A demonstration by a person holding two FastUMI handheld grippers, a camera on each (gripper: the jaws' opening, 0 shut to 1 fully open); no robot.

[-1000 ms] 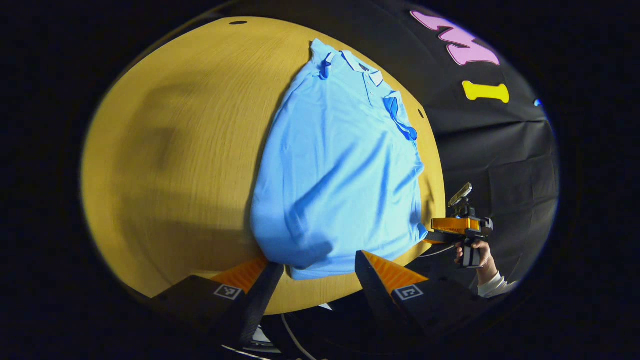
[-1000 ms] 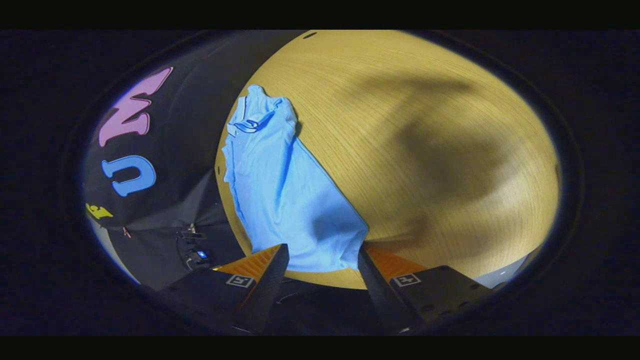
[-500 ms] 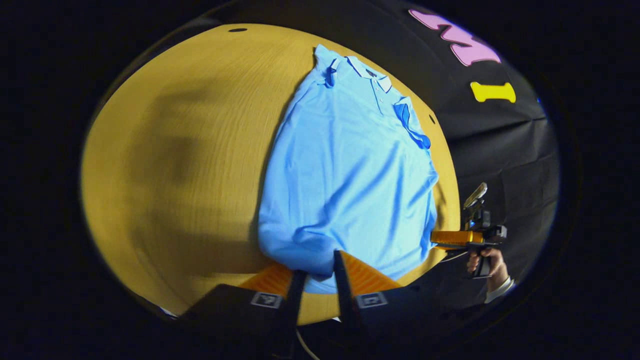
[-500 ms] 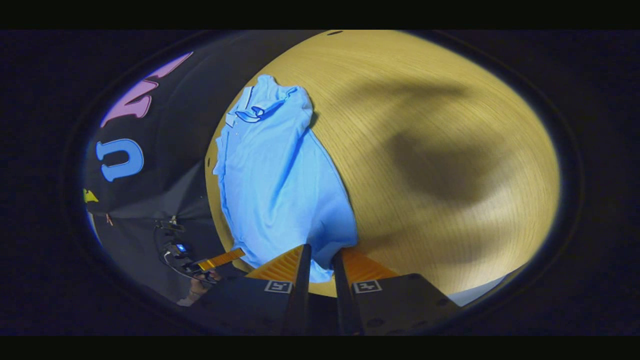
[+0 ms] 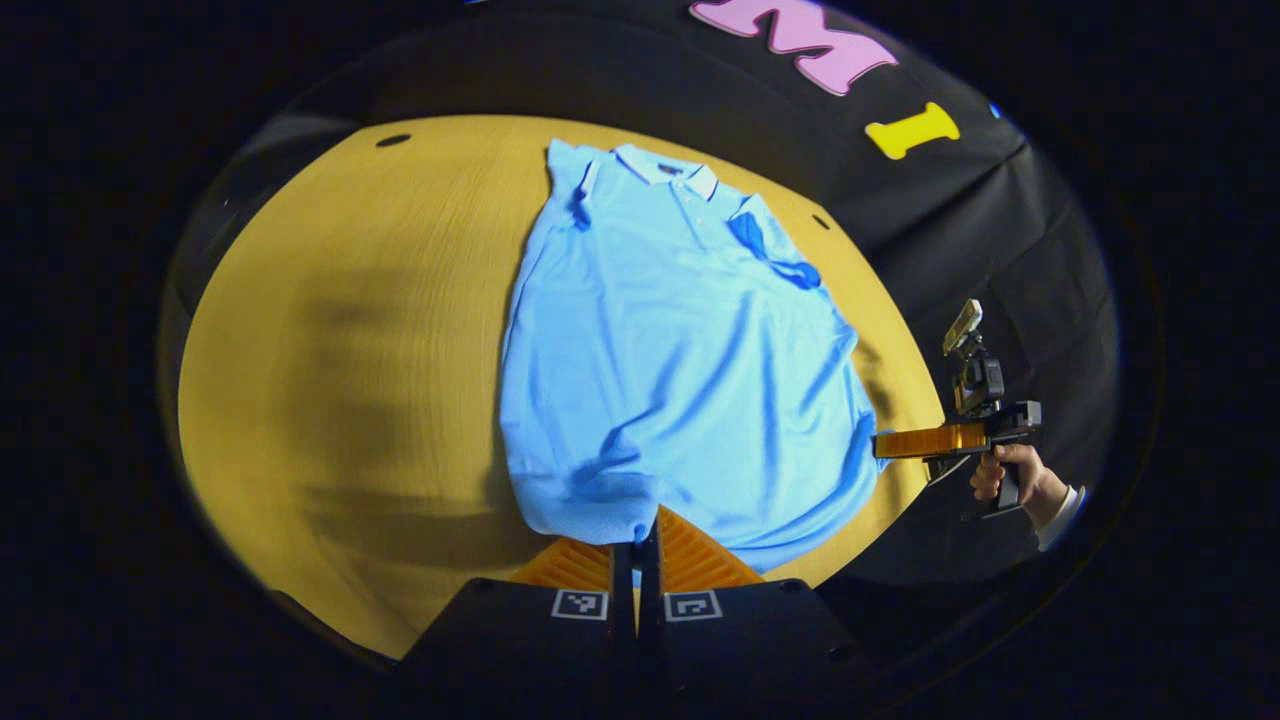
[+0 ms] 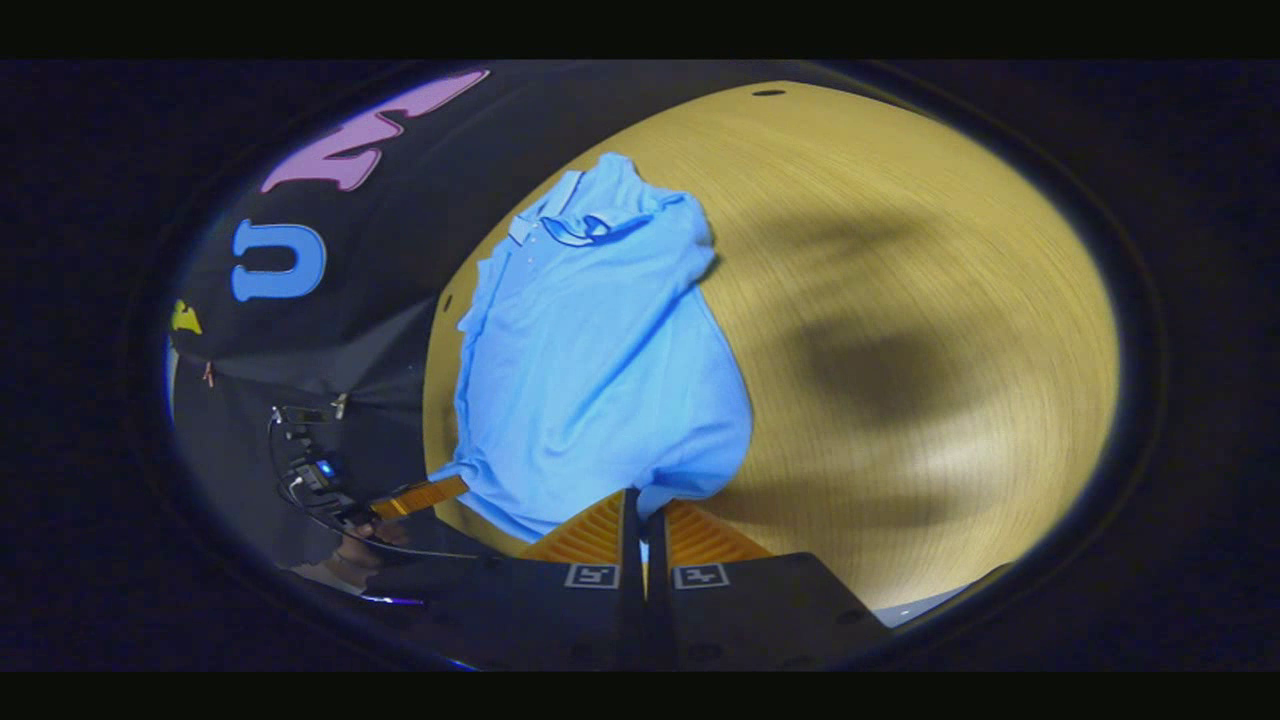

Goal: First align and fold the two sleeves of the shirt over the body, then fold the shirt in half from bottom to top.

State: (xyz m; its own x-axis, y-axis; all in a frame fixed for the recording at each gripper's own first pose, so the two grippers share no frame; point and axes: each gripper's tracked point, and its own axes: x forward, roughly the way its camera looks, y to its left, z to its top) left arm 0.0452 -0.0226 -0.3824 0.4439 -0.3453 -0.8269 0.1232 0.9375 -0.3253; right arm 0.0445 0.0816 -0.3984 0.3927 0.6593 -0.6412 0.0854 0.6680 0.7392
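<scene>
A light blue polo shirt lies flat on the wooden table, collar at the far side. Both sleeves are folded in over the body, their darker cuffs near the shoulders. My left gripper is shut on the near hem at the shirt's left corner, which bunches slightly. In the left gripper view, my right gripper, held in a hand, pinches the hem's other corner. In the right gripper view, the right gripper is shut on the shirt hem, and the left gripper grips the far corner.
The table stretches wide and bare beside the shirt, with a small dark hole near its far edge. The shirt's hem lies close to the table's near edge. Cables and a small device with a blue light sit below the table.
Both grippers went from wide open to shut on the shirt's bottom hem. The hem corners now bunch up at the fingers, and both views have shifted to show more of the shirt.
</scene>
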